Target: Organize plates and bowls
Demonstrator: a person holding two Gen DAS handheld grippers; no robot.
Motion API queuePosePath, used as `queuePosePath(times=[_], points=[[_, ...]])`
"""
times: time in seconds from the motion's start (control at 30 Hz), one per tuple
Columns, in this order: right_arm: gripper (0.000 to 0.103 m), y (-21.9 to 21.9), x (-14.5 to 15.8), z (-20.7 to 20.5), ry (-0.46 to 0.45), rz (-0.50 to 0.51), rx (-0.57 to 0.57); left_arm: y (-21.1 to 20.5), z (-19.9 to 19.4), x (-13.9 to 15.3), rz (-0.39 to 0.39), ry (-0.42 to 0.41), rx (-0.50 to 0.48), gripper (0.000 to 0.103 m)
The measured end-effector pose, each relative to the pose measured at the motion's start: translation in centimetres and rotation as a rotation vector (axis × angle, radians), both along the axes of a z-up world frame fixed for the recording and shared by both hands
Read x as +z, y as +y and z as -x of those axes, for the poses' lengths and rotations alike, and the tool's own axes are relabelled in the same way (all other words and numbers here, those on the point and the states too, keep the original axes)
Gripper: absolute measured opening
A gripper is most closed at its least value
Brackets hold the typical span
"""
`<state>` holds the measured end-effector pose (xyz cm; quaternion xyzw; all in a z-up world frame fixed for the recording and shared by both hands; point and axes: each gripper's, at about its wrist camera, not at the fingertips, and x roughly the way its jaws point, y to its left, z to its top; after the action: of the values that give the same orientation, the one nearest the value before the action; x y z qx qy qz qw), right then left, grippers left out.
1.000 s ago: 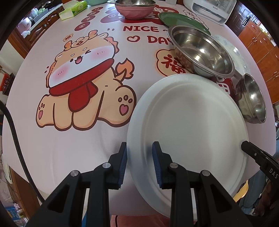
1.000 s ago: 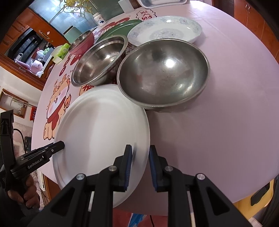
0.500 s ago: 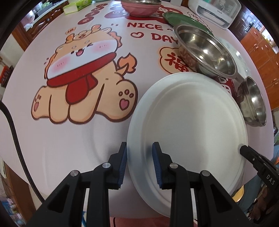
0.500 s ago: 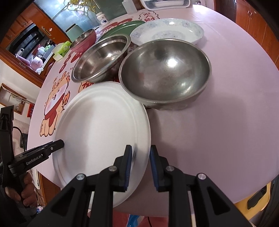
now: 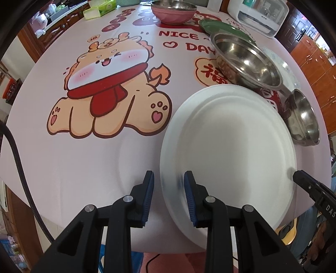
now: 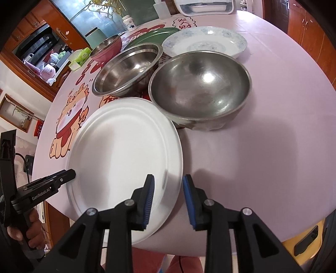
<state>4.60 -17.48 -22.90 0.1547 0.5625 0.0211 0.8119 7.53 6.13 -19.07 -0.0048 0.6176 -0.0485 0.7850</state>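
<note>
Two grippers are straddling opposite edges of one white plate. Left gripper, bottom centre of its view: jaws standing apart, the plate's left rim passing between the blue pads, no pad visibly pressing it. Right gripper, bottom centre of its view: jaws likewise apart, the plate's right rim sitting in the gap; contact cannot be confirmed.

Plate is lying near the table's front edge, face up, roughly round, showing no long axis of its own; its near rim is overhanging the table edge at lower frame in both views.

Beyond the plate, upper right of the left view: a wide steel bowl sitting just past the far rim, tilted. A deeper steel bowl is standing upright at centre of the right view, just beside the plate's far-right rim. Behind them: a floral plate, a green plate, and a pink bowl at top centre of the left view.

Surface: round table under a pale pink tablecloth printed with a cartoon dog and red lettering. Room: wooden cabinets at upper right, a white appliance at the far table edge, a green tissue pack at upper left.
</note>
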Motion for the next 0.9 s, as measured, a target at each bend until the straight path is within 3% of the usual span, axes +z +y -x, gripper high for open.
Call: queuePosePath(times=[0.33,0.7,0.77,0.9], points=[[0.029,0.4,1.6,0.9,0.001,0.040,-0.062,1.6,0.0,2.9,0.039,-0.067,-0.038,0.034],[0.029,-0.1,5.7,2.0,-0.052,0.078,-0.198,3.4,-1.0,6.6,0.088,-0.110,-0.119,0.036],[0.030,-0.3,6.5,2.2,-0.064,0.093,-0.219,3.6,-1.2,7.5,0.095,-0.122,-0.135,0.042],[0.043,-0.8,8.1,2.8,-0.096,0.104,-0.255,3.7,-1.8,9.0,0.099,-0.156,-0.164,0.046]])
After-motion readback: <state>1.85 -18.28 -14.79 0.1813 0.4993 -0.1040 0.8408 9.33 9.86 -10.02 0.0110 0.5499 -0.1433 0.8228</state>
